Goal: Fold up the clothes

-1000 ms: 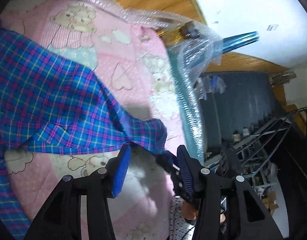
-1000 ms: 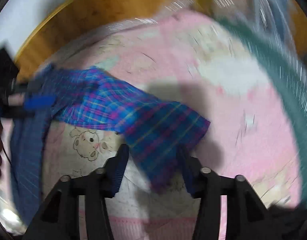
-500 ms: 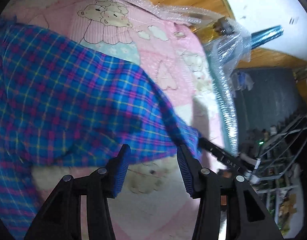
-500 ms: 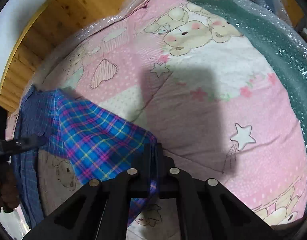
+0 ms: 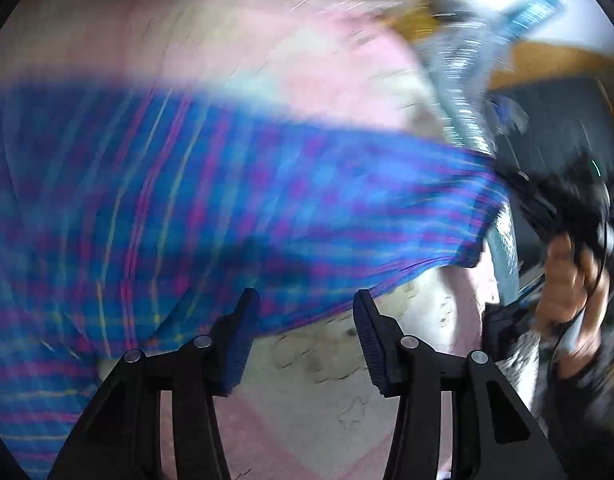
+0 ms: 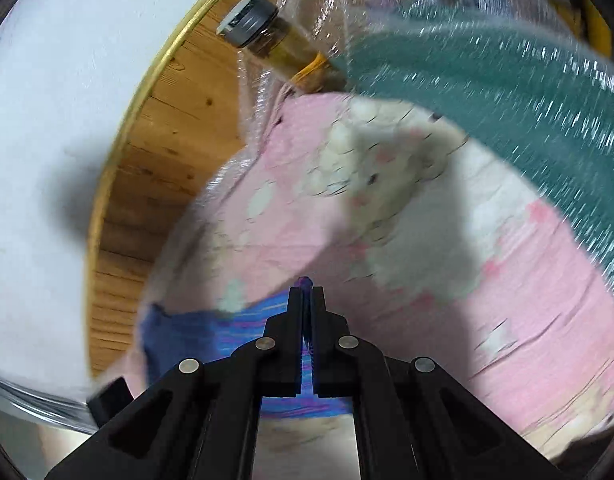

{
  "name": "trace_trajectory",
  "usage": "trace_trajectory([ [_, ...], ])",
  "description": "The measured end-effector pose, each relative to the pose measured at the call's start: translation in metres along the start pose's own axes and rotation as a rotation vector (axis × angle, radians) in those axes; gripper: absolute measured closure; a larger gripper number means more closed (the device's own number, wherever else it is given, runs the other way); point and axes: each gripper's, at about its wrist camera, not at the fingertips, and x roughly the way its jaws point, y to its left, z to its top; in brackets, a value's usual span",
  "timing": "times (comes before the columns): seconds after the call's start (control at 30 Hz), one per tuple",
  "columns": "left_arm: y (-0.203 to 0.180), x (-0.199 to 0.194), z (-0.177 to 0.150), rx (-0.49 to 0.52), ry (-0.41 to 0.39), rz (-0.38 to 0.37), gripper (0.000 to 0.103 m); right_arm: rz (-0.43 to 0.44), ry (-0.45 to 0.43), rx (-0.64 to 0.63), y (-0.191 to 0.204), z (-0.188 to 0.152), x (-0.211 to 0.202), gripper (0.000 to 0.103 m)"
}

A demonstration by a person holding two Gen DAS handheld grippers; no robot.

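right gripper (image 6: 305,286) clenched on a corner of the blue plaid shirt (image 5: 235,208), cloth pinched between its closed fingers. shirt hangs stretched over the pink bear-print blanket (image 6: 447,248), lifted toward the blanket's right edge where the teal bubble-wrapped roll (image 6: 507,92) lies. left gripper (image 5: 303,312) released, jaws apart and holding nothing, shirt hem just beyond its fingertips. person's hand (image 5: 567,280) grips the other tool at the right of the left view. both views motion blurred. wooden headboard (image 6: 155,152) behind the blanket.
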Motion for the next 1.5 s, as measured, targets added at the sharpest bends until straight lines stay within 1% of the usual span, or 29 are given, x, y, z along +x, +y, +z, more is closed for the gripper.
trace_trajectory([
  [0.03,-0.027,-0.008,0.001,0.092,-0.048,0.003,0.049,0.028,0.012,0.022,0.005,-0.002,-0.001,0.101],
  [0.07,-0.05,-0.01,0.002,0.167,-0.087,0.005,0.035,0.063,0.036,0.048,0.011,-0.003,0.0,0.101],
  [0.1,-0.07,-0.01,0.001,0.229,-0.12,0.006,0.024,0.095,0.058,0.073,0.017,-0.005,0.002,0.101],
  [0.2,-0.12,-0.001,-0.005,0.359,-0.188,-0.023,0.024,0.13,0.101,0.095,0.034,-0.012,0.004,0.101],
  [0.27,-0.141,0.003,-0.011,0.406,-0.247,-0.032,0.024,0.134,0.124,0.103,0.043,-0.019,0.003,0.101],
  [0.3,-0.147,0.005,-0.011,0.411,-0.262,-0.042,0.024,0.14,0.137,0.103,0.047,-0.02,0.004,0.101],
  [0.37,-0.152,0.014,-0.012,0.395,-0.262,-0.033,0.024,0.145,0.152,0.101,0.052,-0.025,0.002,0.101],
  [0.47,-0.145,0.029,-0.009,0.333,-0.239,0.049,0.024,0.161,0.168,0.099,0.056,-0.032,-0.002,0.101],
  [0.53,-0.136,0.034,-0.008,0.29,-0.239,0.042,0.025,0.173,0.174,0.099,0.057,-0.037,-0.002,0.101],
  [0.57,-0.132,0.034,-0.007,0.278,-0.233,-0.002,0.04,0.177,0.177,0.096,0.058,-0.039,-0.002,0.1],
  [0.6,-0.129,0.035,-0.007,0.269,-0.224,-0.061,0.08,0.178,0.172,0.083,0.059,-0.041,-0.002,0.099],
  [0.63,-0.126,0.036,-0.006,0.263,-0.201,-0.086,0.094,0.189,0.152,0.071,0.059,-0.043,-0.005,0.098],
  [0.67,-0.12,0.031,-0.004,0.256,-0.189,-0.093,0.101,0.2,0.131,0.06,0.059,-0.045,-0.008,0.094],
  [0.7,-0.114,0.023,-0.002,0.248,-0.184,-0.099,0.102,0.211,0.111,0.049,0.059,-0.048,-0.012,0.088],
  [0.73,-0.107,0.015,0.0,0.24,-0.179,-0.105,0.102,0.221,0.086,0.041,0.058,-0.05,-0.016,0.066],
  [0.77,-0.1,0.007,0.002,0.232,-0.174,-0.111,0.102,0.227,0.039,0.047,0.053,-0.057,-0.025,0.047],
  [0.8,-0.094,-0.001,0.004,0.224,-0.168,-0.118,0.102,0.233,-0.008,0.053,0.048,-0.064,-0.033,0.043],
  [0.83,-0.084,-0.012,0.008,0.204,-0.172,-0.125,0.102,0.238,-0.051,0.06,0.042,-0.071,-0.041,0.043],
  [0.9,-0.053,-0.052,0.026,0.146,-0.203,-0.124,0.102,0.209,-0.09,0.082,0.026,-0.099,-0.042,0.043],
  [0.93,-0.04,-0.073,0.034,0.12,-0.222,-0.124,0.102,0.187,-0.093,0.094,0.018,-0.116,-0.039,0.043],
  [0.97,-0.026,-0.094,0.042,0.094,-0.24,-0.124,0.102,0.166,-0.052,0.099,0.015,-0.139,-0.029,0.041],
  [1.07,0.024,-0.162,0.07,0.028,-0.318,-0.103,0.103,0.102,0.075,0.103,0.007,-0.21,0.003,0.041],
  [1.13,0.055,-0.199,0.084,0.001,-0.358,-0.069,0.103,0.053,0.18,0.007,0.021,-0.268,0.023,0.041],
  [1.23,0.11,-0.252,0.1,-0.035,-0.393,-0.021,0.103,-0.05,0.296,-0.157,0.045,-0.352,0.044,0.041],
  [1.3,0.136,-0.282,0.105,-0.046,-0.424,0.018,0.103,-0.121,0.313,-0.248,0.057,-0.396,0.051,0.041],
  [1.37,0.153,-0.313,0.105,-0.04,-0.465,0.028,0.103,-0.175,0.283,-0.329,0.07,-0.427,0.052,0.041],
  [1.43,0.162,-0.336,0.105,-0.02,-0.485,0.031,0.103,-0.237,0.247,-0.422,0.086,-0.45,0.056,0.041],
  [1.47,0.166,-0.342,0.105,-0.011,-0.487,0.037,0.103,-0.264,0.237,-0.459,0.093,-0.46,0.058,0.051],
  [1.5,0.172,-0.347,0.104,-0.002,-0.486,0.043,0.103,-0.29,0.226,-0.496,0.1,-0.47,0.061,0.064],
])
